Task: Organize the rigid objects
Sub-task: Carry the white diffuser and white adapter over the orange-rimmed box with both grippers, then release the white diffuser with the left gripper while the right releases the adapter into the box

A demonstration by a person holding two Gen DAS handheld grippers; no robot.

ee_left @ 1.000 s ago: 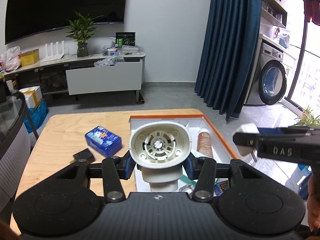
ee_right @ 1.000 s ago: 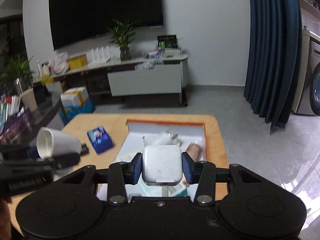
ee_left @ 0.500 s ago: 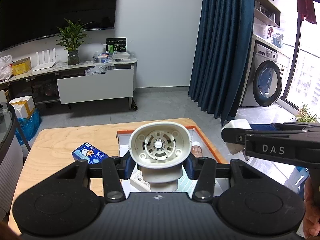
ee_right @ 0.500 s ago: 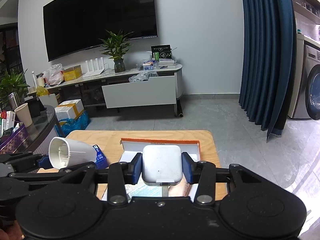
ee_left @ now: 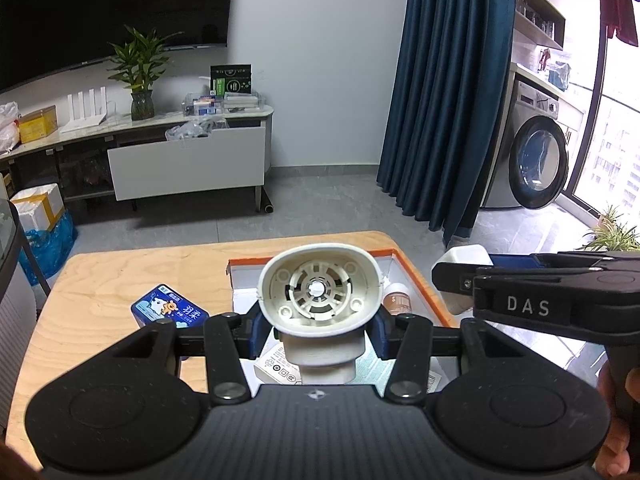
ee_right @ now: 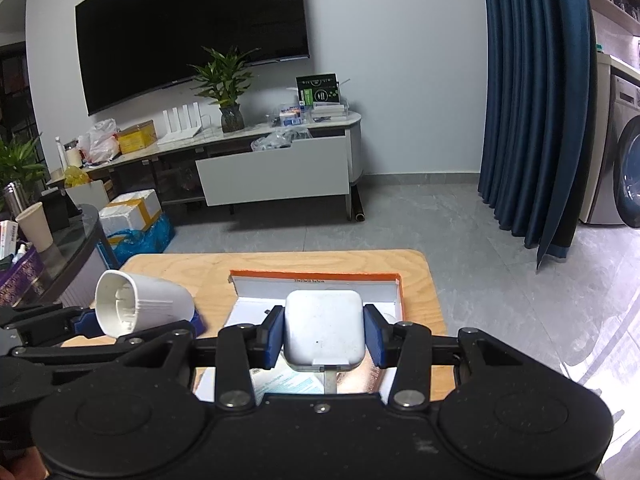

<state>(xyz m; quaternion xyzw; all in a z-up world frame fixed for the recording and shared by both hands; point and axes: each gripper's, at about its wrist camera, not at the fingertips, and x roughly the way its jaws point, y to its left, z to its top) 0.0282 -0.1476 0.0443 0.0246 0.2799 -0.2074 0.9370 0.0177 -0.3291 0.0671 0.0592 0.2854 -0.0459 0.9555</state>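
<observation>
Left gripper (ee_left: 319,330): matte black body with a finely ribbed central panel bearing a small four-pointed emblem, flanked by two large round housings, each with a shallow circular recess. Two black linkage arms rise from the body, each pinned at its base by a silver round-headed screw, with smaller dark screws at the upper joints. The fingers end in blue pads (ee_left: 258,332).

Right gripper (ee_right: 324,336): same black construction, smooth central panel, a small silver screw at its top edge, silver pivot screws, and blue pads (ee_right: 374,334). Seen side-on from the left wrist view, its black arm carries the white lettering "DAS".
</observation>
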